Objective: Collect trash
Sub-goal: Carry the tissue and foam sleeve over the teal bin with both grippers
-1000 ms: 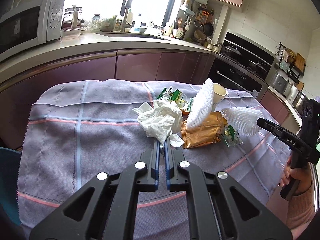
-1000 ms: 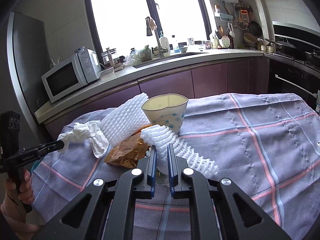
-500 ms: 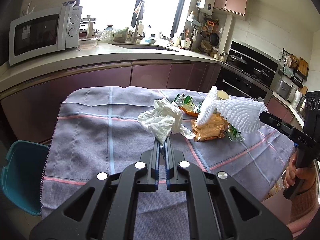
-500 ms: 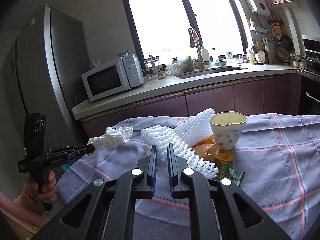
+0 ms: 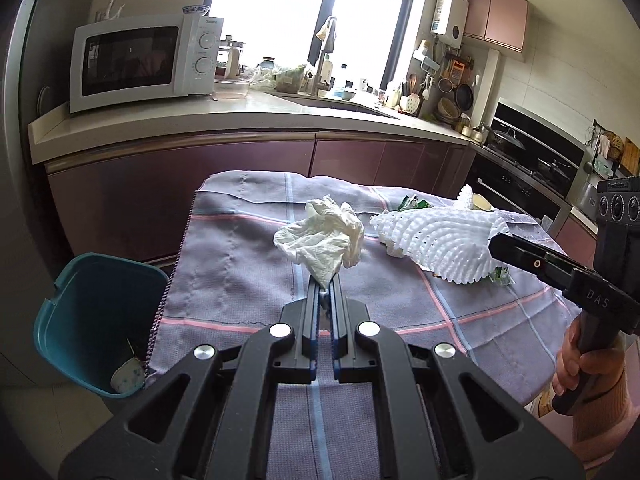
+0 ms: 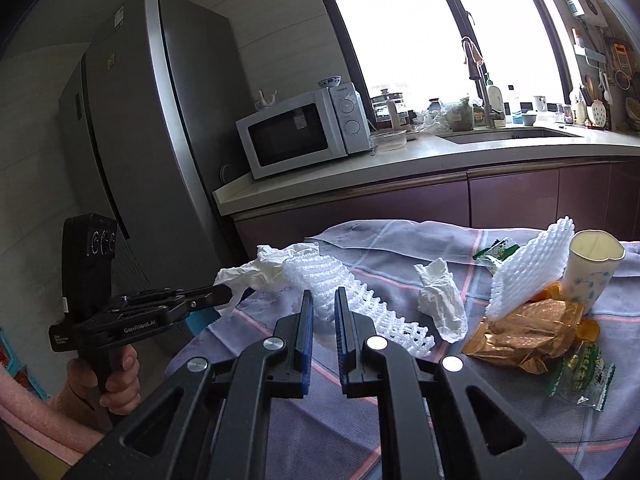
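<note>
The left gripper [image 5: 325, 280] has its jaws pinched narrow on the lower corner of a crumpled white tissue [image 5: 324, 236], which stands lifted above the checked purple tablecloth [image 5: 240, 280]. The right gripper [image 6: 324, 300] is likewise clamped, its blue-edged fingers [image 6: 306, 320] closed on a white foam fruit net [image 6: 348, 292] that trails out past the tips (the same net shows in the left view as a broad mesh sheet held at one end by the black jaws). Down at the left edge of the table, beside the cloth's hem, a teal waste bin [image 5: 80, 304] stands open with a pale scrap lying at its bottom. Further along the cloth, in the right view, lie a second crumpled tissue [image 6: 440, 300], a brown crinkled wrapper [image 6: 524, 332] and a green-printed clear packet [image 6: 580, 376]. Just behind the wrapper a second foam net [image 6: 528, 272] leans against a cream cup [image 6: 588, 272] that stands upright. Beyond the table runs the kitchen counter [image 5: 200, 120] with a white microwave [image 5: 144, 64] on it.
</note>
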The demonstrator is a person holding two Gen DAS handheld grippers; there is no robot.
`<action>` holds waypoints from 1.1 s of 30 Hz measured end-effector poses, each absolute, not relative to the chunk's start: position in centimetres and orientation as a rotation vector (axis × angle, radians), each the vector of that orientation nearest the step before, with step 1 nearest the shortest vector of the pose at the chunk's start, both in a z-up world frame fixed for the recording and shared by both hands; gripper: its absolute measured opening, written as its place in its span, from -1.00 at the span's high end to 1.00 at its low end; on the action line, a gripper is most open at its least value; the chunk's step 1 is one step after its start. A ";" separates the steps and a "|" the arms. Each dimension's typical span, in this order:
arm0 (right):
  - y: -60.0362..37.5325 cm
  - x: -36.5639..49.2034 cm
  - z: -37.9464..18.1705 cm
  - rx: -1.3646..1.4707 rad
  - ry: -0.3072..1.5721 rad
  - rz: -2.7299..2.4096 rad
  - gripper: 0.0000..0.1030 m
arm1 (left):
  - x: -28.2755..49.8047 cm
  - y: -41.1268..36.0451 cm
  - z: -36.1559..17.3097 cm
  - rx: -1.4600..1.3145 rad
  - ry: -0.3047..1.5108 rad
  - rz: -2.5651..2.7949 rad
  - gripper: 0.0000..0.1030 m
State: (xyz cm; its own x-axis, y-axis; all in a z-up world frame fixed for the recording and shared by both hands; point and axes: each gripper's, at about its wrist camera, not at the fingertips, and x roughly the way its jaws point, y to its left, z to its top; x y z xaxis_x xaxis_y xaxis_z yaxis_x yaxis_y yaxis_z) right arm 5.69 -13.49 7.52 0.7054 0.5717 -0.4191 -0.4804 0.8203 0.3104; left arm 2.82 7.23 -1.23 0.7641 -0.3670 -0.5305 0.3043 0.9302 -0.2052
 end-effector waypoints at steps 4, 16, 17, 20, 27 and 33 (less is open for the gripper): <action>-12.3 6.2 7.2 0.176 0.541 0.619 0.82 | 2.3 8.2 -1.1 -0.115 0.593 -0.342 0.90; -9.8 7.3 6.5 0.182 0.578 0.677 0.82 | 1.4 10.2 -0.7 -0.114 0.584 -0.274 0.90; -9.6 7.3 6.5 0.181 0.580 0.682 0.82 | 1.3 10.4 -0.7 -0.115 0.583 -0.270 0.90; -9.0 7.6 6.4 0.182 0.588 0.699 0.82 | 1.0 10.8 -0.6 -0.115 0.576 -0.254 0.90; -6.8 8.6 6.3 0.169 0.607 0.745 0.82 | 0.8 12.4 -0.7 -0.129 0.572 -0.218 0.90; -4.4 9.7 6.3 0.146 0.622 0.796 0.82 | 0.5 14.1 -0.8 -0.140 0.571 -0.172 0.90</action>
